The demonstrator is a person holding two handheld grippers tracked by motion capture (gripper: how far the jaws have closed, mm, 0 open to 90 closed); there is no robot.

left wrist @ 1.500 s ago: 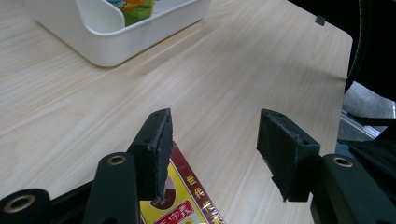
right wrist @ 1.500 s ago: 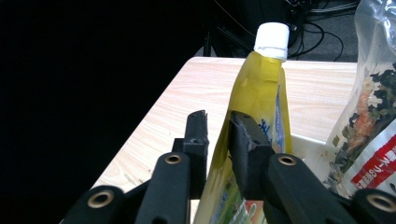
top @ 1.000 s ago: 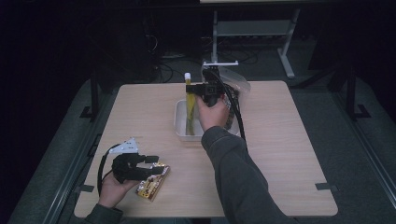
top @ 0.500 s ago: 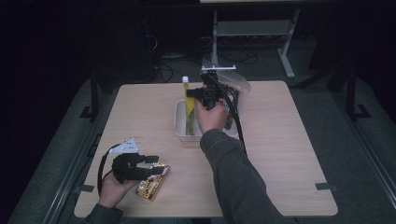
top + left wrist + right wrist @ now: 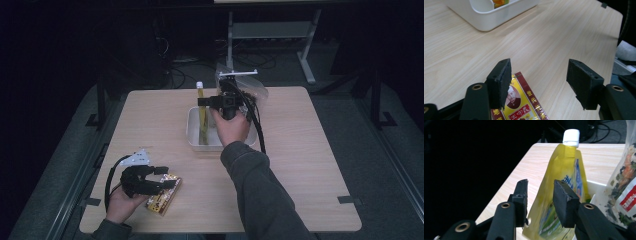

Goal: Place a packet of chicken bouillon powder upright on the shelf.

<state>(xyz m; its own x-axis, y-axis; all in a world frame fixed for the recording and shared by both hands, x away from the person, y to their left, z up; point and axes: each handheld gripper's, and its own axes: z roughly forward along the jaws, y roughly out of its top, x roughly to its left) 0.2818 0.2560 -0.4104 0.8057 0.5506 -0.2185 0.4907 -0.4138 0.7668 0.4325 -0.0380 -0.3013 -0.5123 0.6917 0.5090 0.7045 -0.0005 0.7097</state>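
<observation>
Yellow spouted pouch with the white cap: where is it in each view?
High view: yellow pouch stands upright in the white bin, upper centre.
Left gripper view: the bin's corner is at top left.
Right gripper view: pouch centre, between the open jaws.
Shared landmark: the white bin.

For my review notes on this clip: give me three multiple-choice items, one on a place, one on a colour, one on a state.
1. Where does the yellow pouch stand?
A. in the white bin
B. flat at the table's near edge
C. on the floor

2. What colour is the pouch's cap?
A. red
B. white
C. black

3. How do the left gripper's jaws stand?
A. clamped on the bin
C. apart, over the red-and-yellow packet
B. shut on a cable

Key: 1 A, the high view shows it upright in the bin; 2 B, the right gripper view shows a white cap; 3 C, a gap shows between the pads.
</observation>
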